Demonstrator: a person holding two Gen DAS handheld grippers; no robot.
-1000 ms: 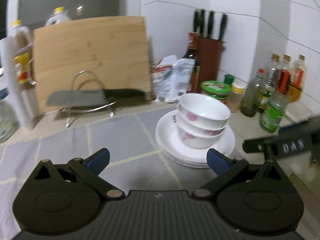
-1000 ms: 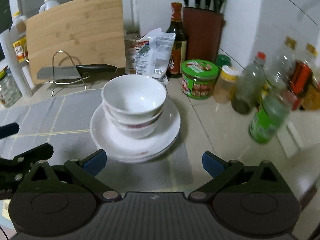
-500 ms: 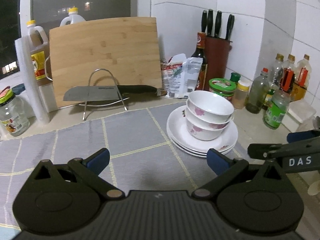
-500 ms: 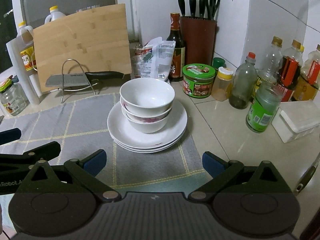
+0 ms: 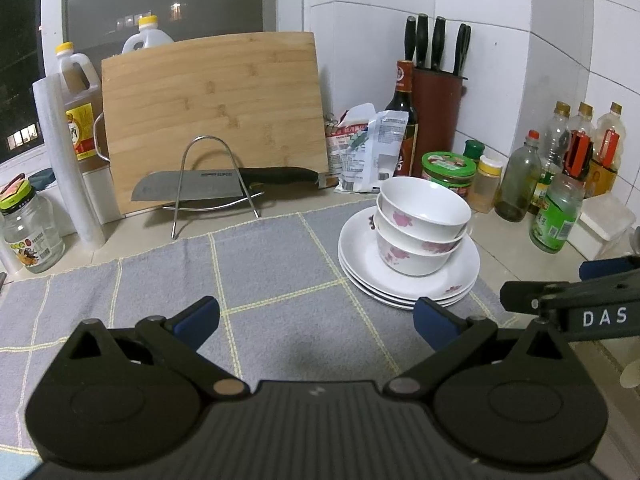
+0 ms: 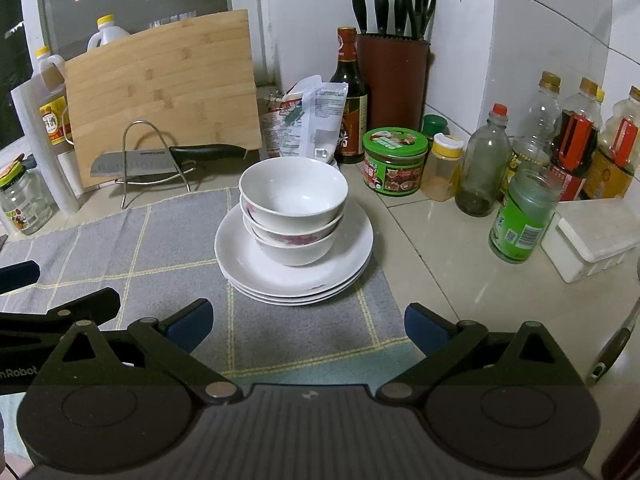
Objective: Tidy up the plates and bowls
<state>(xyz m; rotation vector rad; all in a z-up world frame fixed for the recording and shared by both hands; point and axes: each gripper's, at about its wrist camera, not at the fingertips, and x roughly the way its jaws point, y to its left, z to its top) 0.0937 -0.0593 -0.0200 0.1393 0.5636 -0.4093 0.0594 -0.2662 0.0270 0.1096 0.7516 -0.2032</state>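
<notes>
White ceramic made up the whole stack: three bowls [image 6: 294,200] nested one inside another, seated on a pile of plates [image 6: 294,276]. The pile rested on the right-hand part of a grey checked cloth [image 5: 260,272], which covered the desk [image 6: 432,248] and probably served to cushion the crockery and stop it sliding. Nesting kept the bowls compact, though the bowl stack leaned slightly off the plates' centre.

The left hand-held gripper [image 5: 316,320] hovered over the bare cloth, to the left of the stack, with its blue pads spread wide and nothing between them. The right hand-held gripper [image 6: 306,326] was likewise spread and empty, aimed squarely at the stack from the near side, apart from it. Neither touched any crockery.

Judged from this layout, the stacking appeared complete, or the stack stood ready for transfer as a unit.

Behind the cloth, a wooden cutting board [image 5: 212,116] leaned against the wall, with a knife [image 5: 224,186] lying across a wire stand [image 5: 212,184]. Jars and bottles [image 6: 524,216] crowded the right side, leaving little clearance there.
</notes>
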